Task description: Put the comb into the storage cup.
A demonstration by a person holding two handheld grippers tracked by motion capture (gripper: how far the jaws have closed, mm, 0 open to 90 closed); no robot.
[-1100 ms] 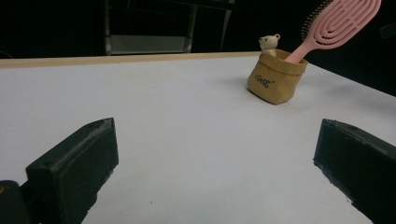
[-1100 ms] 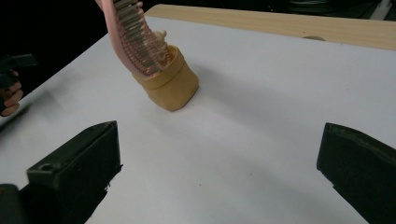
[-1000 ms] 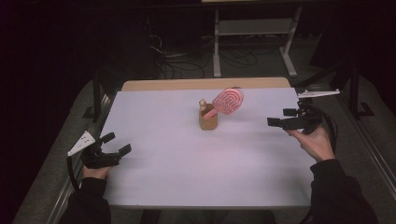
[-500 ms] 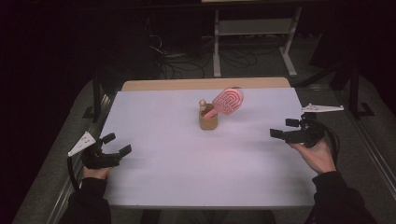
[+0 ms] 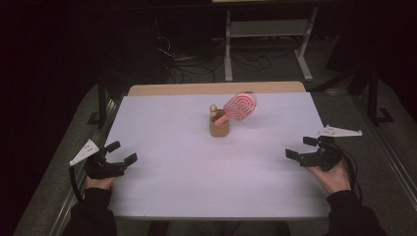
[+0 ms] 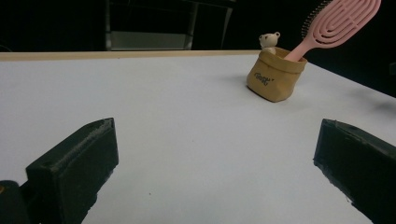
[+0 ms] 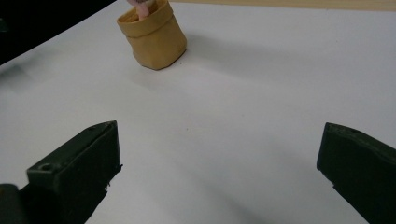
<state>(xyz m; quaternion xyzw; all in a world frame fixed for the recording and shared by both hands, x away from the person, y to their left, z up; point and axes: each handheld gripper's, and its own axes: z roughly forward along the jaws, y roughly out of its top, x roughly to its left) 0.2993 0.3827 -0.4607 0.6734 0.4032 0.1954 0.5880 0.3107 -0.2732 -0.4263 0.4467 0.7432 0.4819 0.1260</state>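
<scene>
A small tan pouch (image 5: 219, 129) stands upright near the table's middle back. A pink hairbrush (image 5: 240, 106) leans out of it to the right, handle down in the pouch, and a tiny bear figure (image 6: 269, 40) sits at its rim. My left gripper (image 5: 122, 152) rests open at the table's left front, nothing between its jaws; from it the pouch (image 6: 275, 74) and brush (image 6: 337, 23) lie ahead to the right. My right gripper (image 5: 301, 147) is open at the right front, empty, with the pouch (image 7: 152, 39) ahead to its left.
The white table top (image 5: 196, 167) has a wooden strip (image 5: 216, 88) along its far edge. Beyond it, on the dark floor, stand a metal rack (image 5: 268, 34) and loose cables (image 5: 187, 54).
My right gripper has drawn back toward the person and lower, from near the table's right mid edge to the right front. The left gripper, pouch and brush have stayed put.
</scene>
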